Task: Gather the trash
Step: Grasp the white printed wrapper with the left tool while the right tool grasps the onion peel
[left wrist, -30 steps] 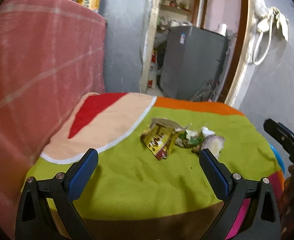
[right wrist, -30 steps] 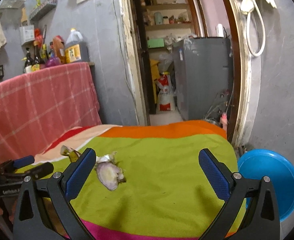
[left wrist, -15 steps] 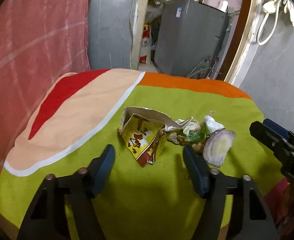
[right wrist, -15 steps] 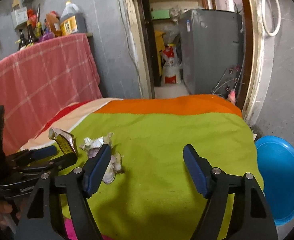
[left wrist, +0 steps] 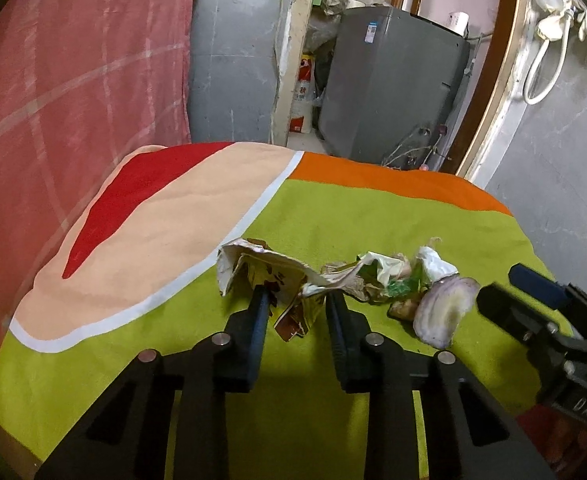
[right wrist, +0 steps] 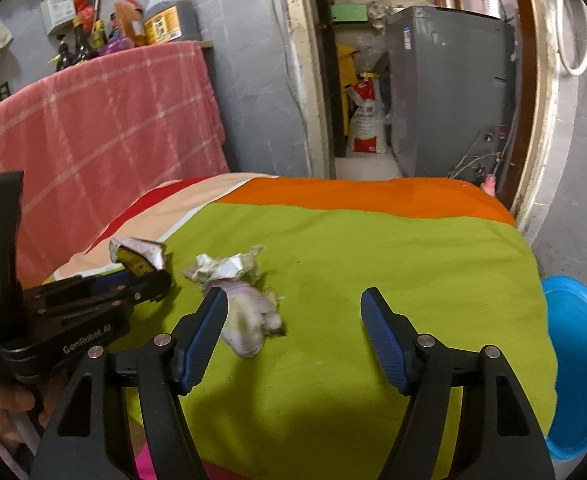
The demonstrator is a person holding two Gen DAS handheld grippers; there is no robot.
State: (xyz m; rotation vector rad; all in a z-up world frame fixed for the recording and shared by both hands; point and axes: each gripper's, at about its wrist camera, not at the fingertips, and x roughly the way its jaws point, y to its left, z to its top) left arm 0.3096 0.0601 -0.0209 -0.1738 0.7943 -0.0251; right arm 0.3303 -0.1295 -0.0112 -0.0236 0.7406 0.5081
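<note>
A crumpled yellow snack wrapper (left wrist: 271,276) lies on the green part of the bright cloth (left wrist: 373,220). My left gripper (left wrist: 295,304) has its jaws closed in on the wrapper's sides. Right of it lie crumpled paper scraps (left wrist: 389,276) and a purple onion piece (left wrist: 441,312). In the right wrist view the wrapper (right wrist: 137,256), scraps (right wrist: 225,266) and onion piece (right wrist: 245,324) lie left of centre. My right gripper (right wrist: 293,332) is open and empty, its left finger just beside the onion piece. The left gripper (right wrist: 149,284) shows there at the wrapper.
A blue bowl (right wrist: 577,360) sits low past the cloth's right edge. A pink checked cloth (left wrist: 73,100) hangs close on the left. Bottles (right wrist: 165,20) stand on a shelf behind it. A grey appliance (left wrist: 389,80) stands in the doorway beyond.
My left gripper has moved forward onto the wrapper and its jaws have narrowed from wide open onto it. My right gripper has moved closer to the onion piece and narrowed somewhat.
</note>
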